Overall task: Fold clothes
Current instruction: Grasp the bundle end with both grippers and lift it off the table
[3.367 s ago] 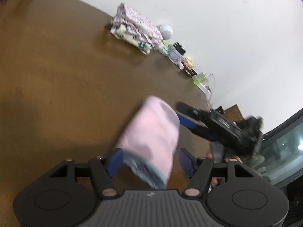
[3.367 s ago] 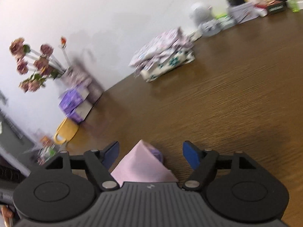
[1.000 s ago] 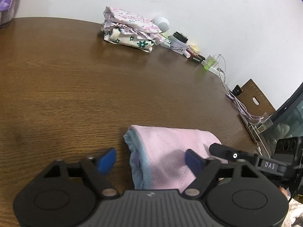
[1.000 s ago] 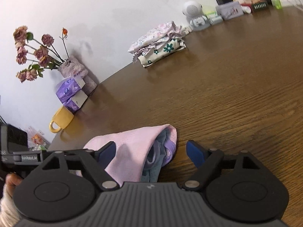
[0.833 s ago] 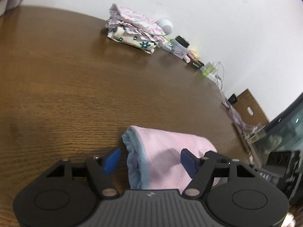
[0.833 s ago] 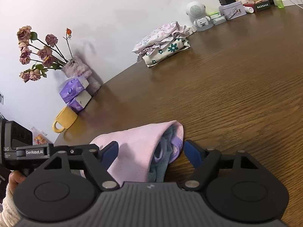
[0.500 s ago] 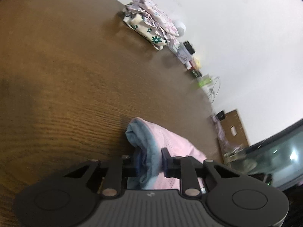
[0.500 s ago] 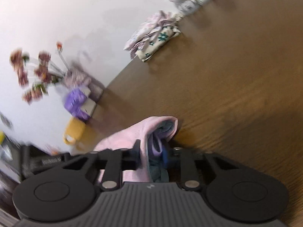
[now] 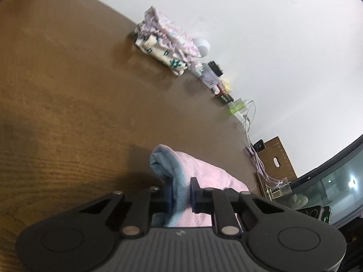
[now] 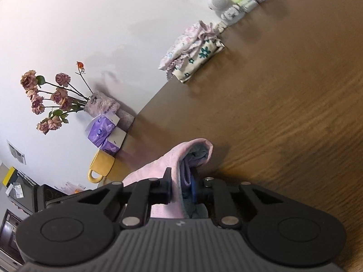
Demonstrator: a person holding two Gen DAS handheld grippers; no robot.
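Observation:
A folded pink garment with a pale blue lining lies at the near edge of the brown wooden table. My left gripper pinches its blue-edged left end, and the jaws are still closing on the cloth. In the right wrist view the same pink garment shows its right end, with blue and purple layers inside. My right gripper grips that end, its jaws also closing with the cloth pressed between the pads. The cloth between the two grippers is hidden behind their bodies.
A stack of folded floral clothes sits at the far edge by the wall. Small boxes and cables line the wall to its right. A white speaker, a flower vase, purple tissue packs and a yellow mug stand along the edges.
Both grippers have gone from wide open around the garment's ends to clamped on them. Both views have rolled, so the table now looks tilted.

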